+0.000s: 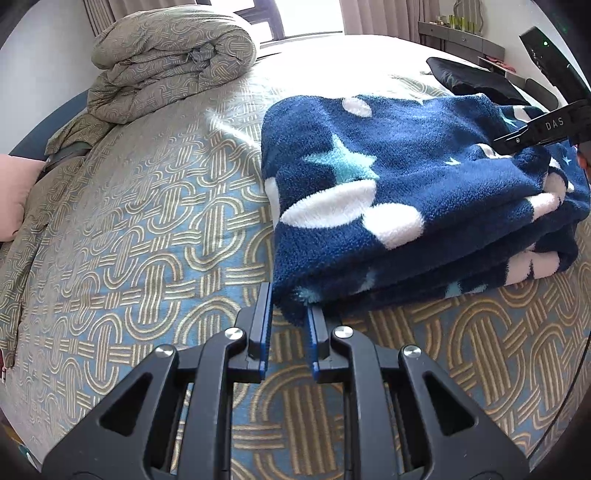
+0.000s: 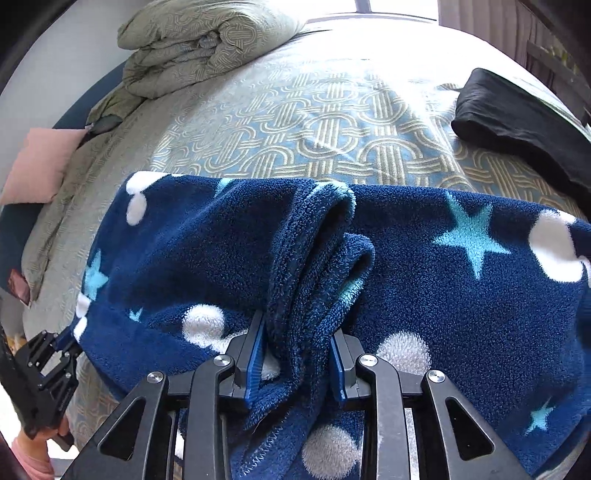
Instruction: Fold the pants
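Note:
The pants (image 1: 413, 206) are navy fleece with white dots and teal stars, folded into a thick stack on the patterned bedspread (image 1: 147, 229). My left gripper (image 1: 290, 317) stands at the stack's near left corner, jaws parted, with the corner's edge just between the fingertips. My right gripper (image 2: 299, 339) is shut on a bunched fold of the pants (image 2: 461, 258), which fill the lower half of the right wrist view. The right gripper shows at the far right of the left wrist view (image 1: 532, 133), its tip on the stack's far side. The left gripper shows at the lower left of the right wrist view (image 2: 55, 354).
A folded patterned duvet (image 1: 173, 66) lies at the bed's far left. A black garment (image 2: 517, 122) lies at the far right of the bed. A pink pillow (image 2: 40, 166) sits at the left edge. A dresser (image 1: 461, 33) stands by the far wall.

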The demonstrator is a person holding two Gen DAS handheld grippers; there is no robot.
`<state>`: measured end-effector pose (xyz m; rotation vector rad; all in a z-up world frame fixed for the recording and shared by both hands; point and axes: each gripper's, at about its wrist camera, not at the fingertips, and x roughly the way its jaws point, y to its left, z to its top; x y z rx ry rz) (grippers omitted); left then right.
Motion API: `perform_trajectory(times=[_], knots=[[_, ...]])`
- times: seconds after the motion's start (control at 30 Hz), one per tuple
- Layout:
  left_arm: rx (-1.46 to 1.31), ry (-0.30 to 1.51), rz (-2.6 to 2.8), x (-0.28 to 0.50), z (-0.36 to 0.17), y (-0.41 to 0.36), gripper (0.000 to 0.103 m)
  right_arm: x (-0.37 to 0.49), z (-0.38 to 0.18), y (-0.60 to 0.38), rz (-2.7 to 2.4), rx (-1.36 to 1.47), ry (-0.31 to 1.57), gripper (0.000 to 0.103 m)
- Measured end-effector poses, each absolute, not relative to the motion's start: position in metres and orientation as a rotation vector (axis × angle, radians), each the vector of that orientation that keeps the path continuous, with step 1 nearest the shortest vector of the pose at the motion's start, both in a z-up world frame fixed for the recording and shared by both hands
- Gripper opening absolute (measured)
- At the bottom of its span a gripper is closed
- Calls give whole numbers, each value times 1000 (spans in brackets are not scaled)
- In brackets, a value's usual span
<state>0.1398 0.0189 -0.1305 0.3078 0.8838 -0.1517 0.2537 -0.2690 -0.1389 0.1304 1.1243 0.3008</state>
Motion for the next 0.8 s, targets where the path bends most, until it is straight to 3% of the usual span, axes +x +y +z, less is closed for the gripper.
perform_trajectory(times=[0.4,0.5,0.63,0.8], knots=[[278,849,-166,119,-100,33,19,225,-110,-286,206,138,1059,33],[241,813,-178,120,-82,35,19,209,-86,-284,212,115,985,18],[223,785,-195,142,-68,25,19,202,-73,-270,385,187,978,16],[250,769,-239,177,-72,-7,20,205,-104,-245,384,153,1090,15]])
